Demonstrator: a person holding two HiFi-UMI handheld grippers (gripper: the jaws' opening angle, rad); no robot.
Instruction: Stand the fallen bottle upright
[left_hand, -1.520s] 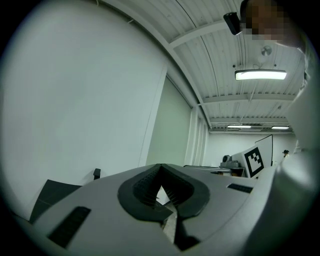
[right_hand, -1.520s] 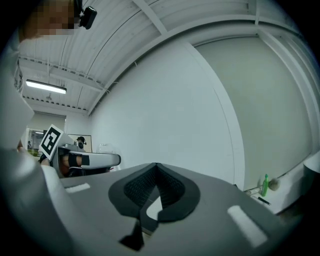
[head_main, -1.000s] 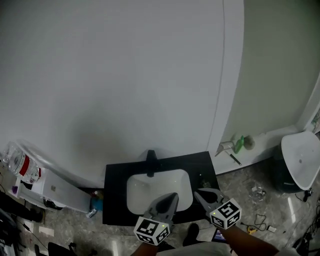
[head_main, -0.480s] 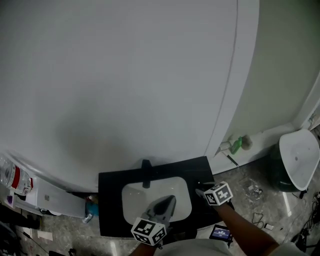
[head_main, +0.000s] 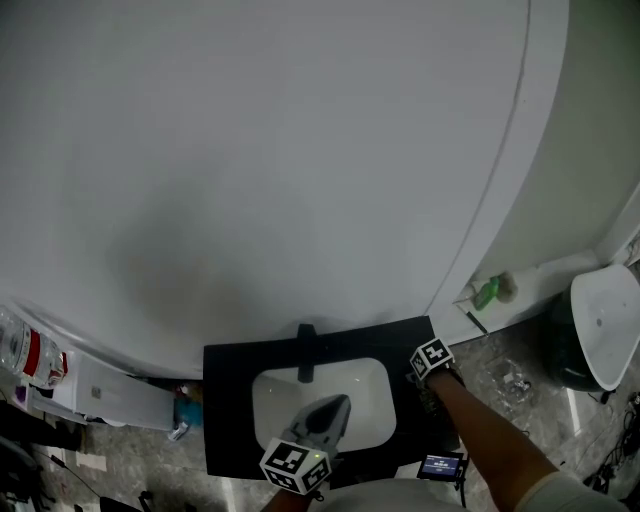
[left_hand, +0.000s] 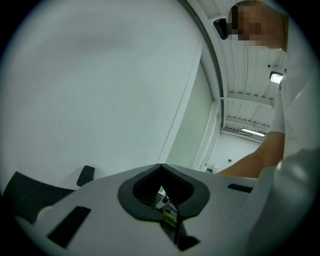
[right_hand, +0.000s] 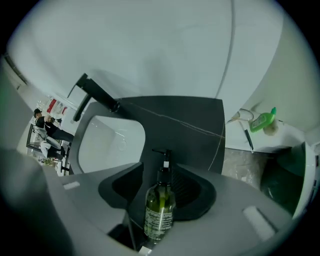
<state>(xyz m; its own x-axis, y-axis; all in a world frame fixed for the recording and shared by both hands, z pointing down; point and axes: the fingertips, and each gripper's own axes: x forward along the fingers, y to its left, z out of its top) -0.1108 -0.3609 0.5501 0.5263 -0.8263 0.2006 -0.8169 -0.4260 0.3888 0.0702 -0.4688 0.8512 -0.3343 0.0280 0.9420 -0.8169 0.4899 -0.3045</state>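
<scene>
The bottle (right_hand: 160, 210) is seen lying on the black counter (right_hand: 190, 125), just right of the white basin (right_hand: 107, 140), with its pump head turned toward the wall. It is framed between the jaws of the right gripper (right_hand: 159, 167), which are being spread and are not pressed on it. The left gripper (left_hand: 161, 166) is held over the basin's near edge, its jaws pressed together

Plain white wall (head_main: 250, 150) fills twelve o'clock. Black vanity (head_main: 228, 400) stands at six o'clock; speckled floor (head_main: 505, 365) at four o'clock.
</scene>
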